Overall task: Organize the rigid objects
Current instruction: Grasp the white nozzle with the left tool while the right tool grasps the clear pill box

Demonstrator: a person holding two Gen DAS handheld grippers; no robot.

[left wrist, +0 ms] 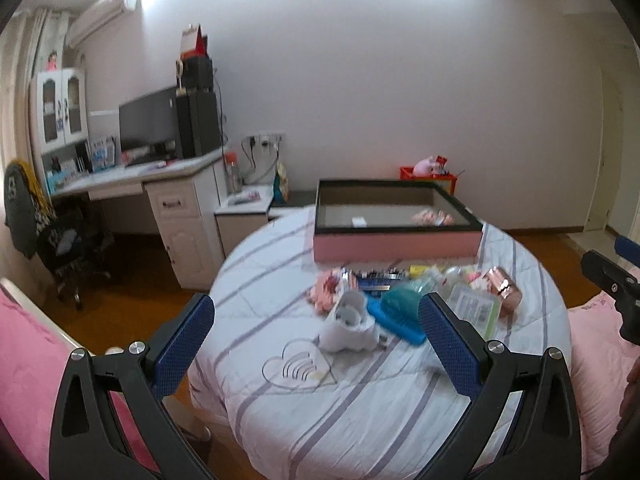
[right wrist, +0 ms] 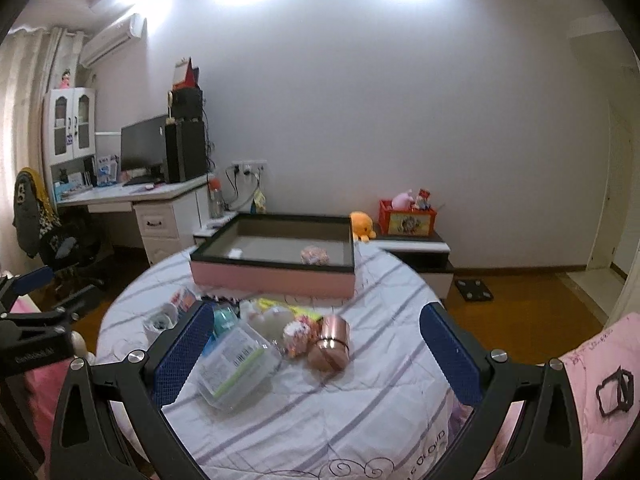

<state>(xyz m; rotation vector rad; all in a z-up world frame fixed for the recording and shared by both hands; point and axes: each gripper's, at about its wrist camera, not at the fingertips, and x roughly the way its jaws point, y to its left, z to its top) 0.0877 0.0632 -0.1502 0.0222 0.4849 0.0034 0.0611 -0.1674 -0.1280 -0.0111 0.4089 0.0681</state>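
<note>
Left wrist view: the left gripper (left wrist: 318, 332) hangs over the near edge of the round surface covered in a white, purple-striped quilted cloth (left wrist: 360, 420), its blue-padded fingers (left wrist: 184, 344) spread wide with nothing between them. Just beyond the fingertips lies a white plastic heart-shaped case (left wrist: 350, 322), tipped on its side and leaning against a flat blue plastic piece (left wrist: 396, 320); it looks like the nearest candidate for a pick. Further on, the loose heap runs sideways: pink frilly items (left wrist: 326, 292), a clear plastic box with a green label (left wrist: 474, 308) and a rose-gold metal cylinder (left wrist: 502, 286) lying on its side.

In the right wrist view the right gripper (right wrist: 318, 346) is likewise wide open and empty, aimed at the rose-gold cylinder and the clear box, which sit near its left finger.

Behind the heap stands a shallow pink-sided tray with a black rim (left wrist: 396, 246), open at the top and nearly bare, holding one pink item and a small white one. It probably serves as the collecting place, set within easy reach of both grippers.
</note>
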